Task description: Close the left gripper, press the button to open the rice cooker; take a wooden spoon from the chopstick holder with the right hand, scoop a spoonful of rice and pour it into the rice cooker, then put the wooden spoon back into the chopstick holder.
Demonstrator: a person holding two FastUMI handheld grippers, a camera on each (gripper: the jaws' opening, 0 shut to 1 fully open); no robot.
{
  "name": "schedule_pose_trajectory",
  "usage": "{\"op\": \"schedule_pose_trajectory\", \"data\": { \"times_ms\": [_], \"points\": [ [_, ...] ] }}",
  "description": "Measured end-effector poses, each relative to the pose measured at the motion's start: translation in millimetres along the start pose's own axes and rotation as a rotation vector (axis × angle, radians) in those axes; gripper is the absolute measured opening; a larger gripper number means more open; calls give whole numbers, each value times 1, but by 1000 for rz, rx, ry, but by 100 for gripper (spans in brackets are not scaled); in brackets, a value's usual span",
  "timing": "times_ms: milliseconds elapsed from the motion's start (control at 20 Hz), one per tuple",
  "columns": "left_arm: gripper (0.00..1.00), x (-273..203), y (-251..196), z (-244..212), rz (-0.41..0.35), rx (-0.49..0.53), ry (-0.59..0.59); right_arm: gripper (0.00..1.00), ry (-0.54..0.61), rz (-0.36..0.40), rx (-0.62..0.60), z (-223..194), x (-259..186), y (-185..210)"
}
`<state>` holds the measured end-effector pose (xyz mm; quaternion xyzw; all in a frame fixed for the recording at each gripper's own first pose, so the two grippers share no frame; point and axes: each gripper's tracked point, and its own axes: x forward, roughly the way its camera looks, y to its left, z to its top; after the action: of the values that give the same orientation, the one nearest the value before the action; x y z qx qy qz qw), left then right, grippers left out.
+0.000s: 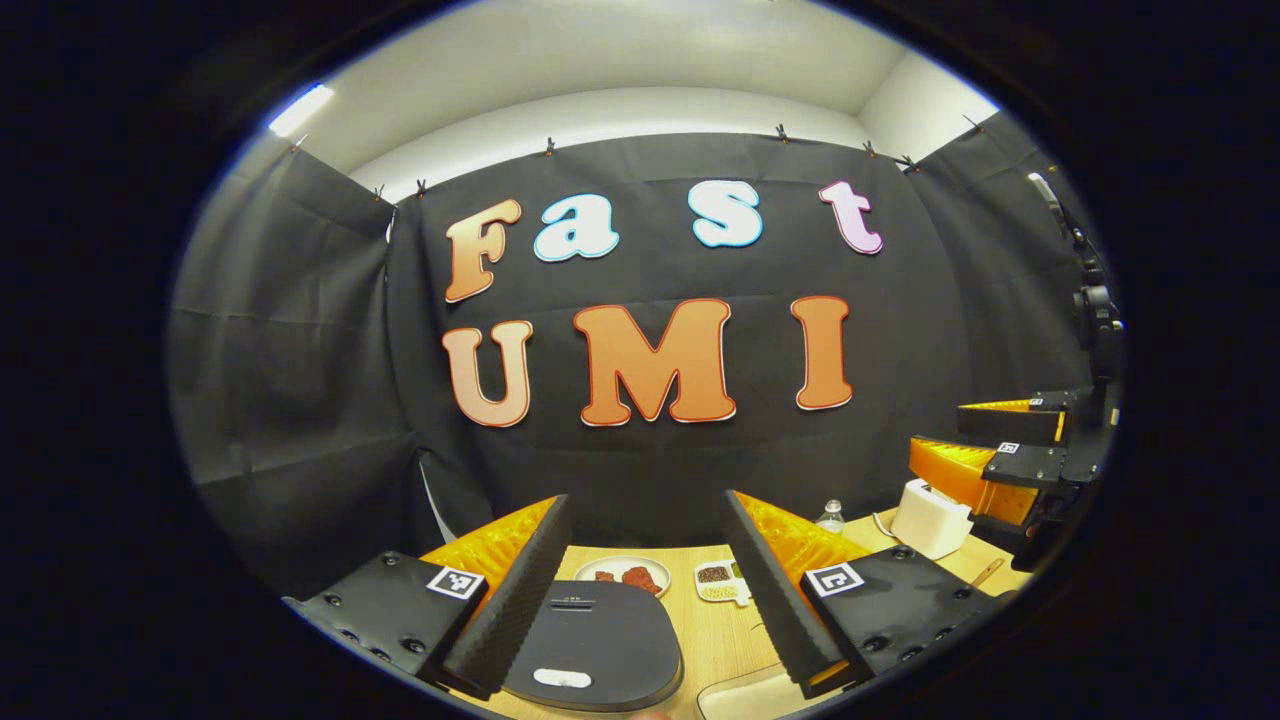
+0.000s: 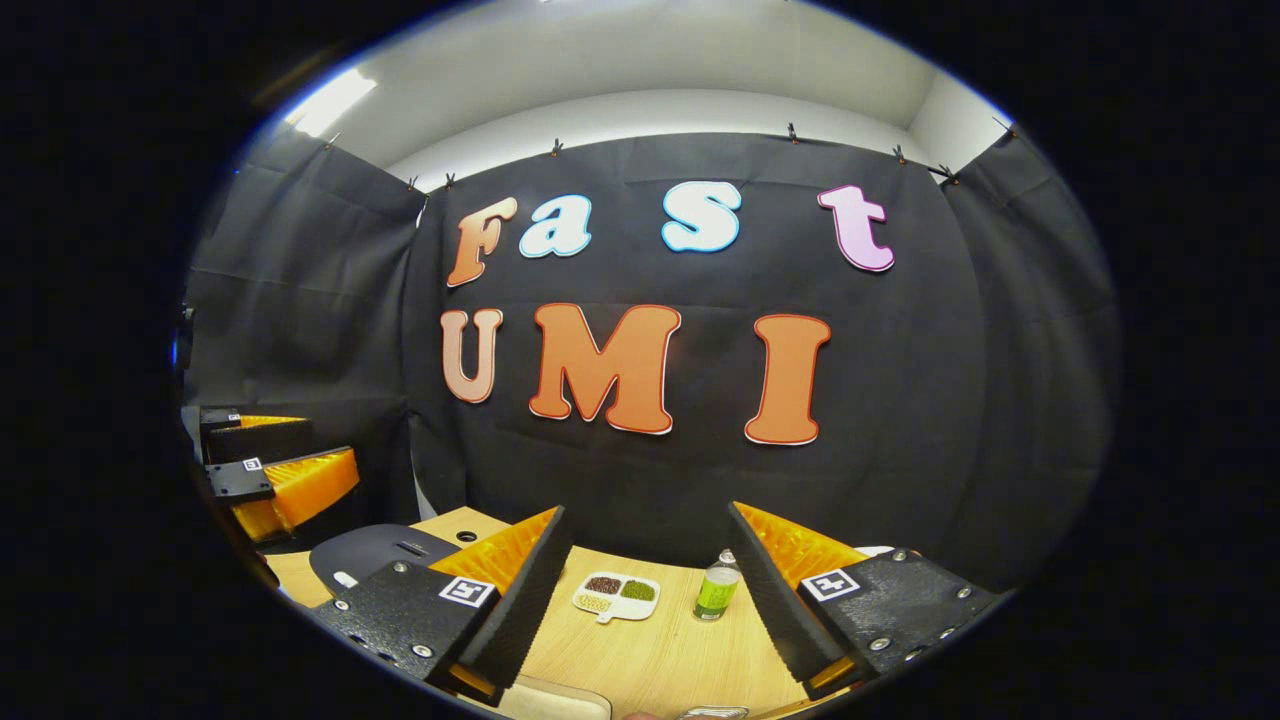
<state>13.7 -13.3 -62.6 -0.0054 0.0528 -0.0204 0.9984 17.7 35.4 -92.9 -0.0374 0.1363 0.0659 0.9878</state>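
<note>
Bright ceiling light [image 1: 300, 108] glares upper left; both views sharp, edges strongly bowed by fisheye.

Both views ride above the near tabletop [image 1: 720, 630] edge, level, facing the far cloth wall; shared: rice cooker [image 1: 595, 640], divided snack dish [image 2: 616, 594].

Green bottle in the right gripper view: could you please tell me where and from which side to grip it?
Probably the green bottle by its straight body, below the cap, coming level from the near side with the open right tongs: it stands upright on the table, apart from the divided dish on its left.
</note>
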Motion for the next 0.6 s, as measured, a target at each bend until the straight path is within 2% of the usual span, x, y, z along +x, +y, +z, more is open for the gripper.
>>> {"op": "schedule_pose_trajectory", "data": {
  "times_ms": [100,150,250,300,350,600],
  "points": [
    [100,0,-1,5,-2,-3,-14,100,-4,-3,-7,0,-1,-2],
    [100,0,1,4,1,6,-13,96,-8,-4,-7,1,-1,-2],
    [100,0,1,4,3,4,-17,96,-18,-4,-1,1,0,-1],
    [100,1,2,4,4,1,-15,100,-24,-3,3,2,-1,-1],
    [100,0,3,1,8,1,-11,96,-28,-4,3,3,-1,-1],
    [100,2,11,6,18,14,-31,97,-35,4,1,4,2,5]
  ]
}}
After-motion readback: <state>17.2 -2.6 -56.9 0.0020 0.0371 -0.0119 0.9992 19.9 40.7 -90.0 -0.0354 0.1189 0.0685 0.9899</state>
